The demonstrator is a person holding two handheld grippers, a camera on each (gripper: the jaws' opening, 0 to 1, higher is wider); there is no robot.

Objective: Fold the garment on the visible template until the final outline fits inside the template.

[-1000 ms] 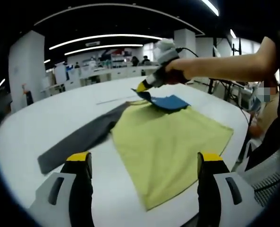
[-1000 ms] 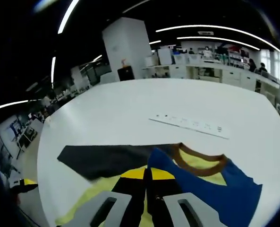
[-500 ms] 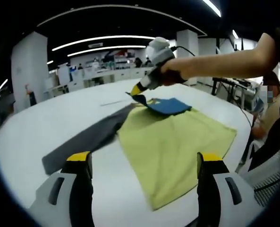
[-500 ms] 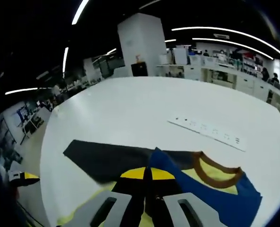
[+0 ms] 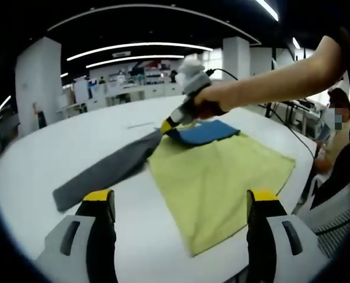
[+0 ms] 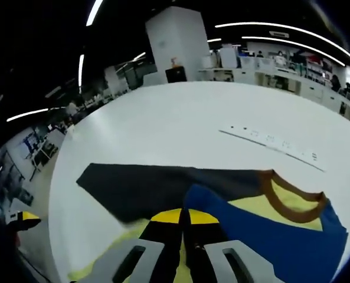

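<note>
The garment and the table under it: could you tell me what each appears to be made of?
The garment looks like soft matte knit fabric, probably cotton: it drapes limp and creases. The table looks like smooth white laminate or painted board, faintly glossy; the exact material is uncertain.

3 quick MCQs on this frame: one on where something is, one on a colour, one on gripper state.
1. Where does the dark grey sleeve lie?
A. folded over the yellow body
B. stretched flat on the white table, out to one side of the body
C. hanging off the table edge

2. What colour is the collar band?
A. brown
B. white
C. green

3. How is the right gripper?
A. wide open above the cloth
B. shut on the table edge
C. shut on the blue sleeve

Answers: 1 B, the left gripper view shows the sleeve spread on the table beside the yellow body. 2 A, the ring at the neck reads brown. 3 C, its jaws meet at the blue fabric's corner.
</note>
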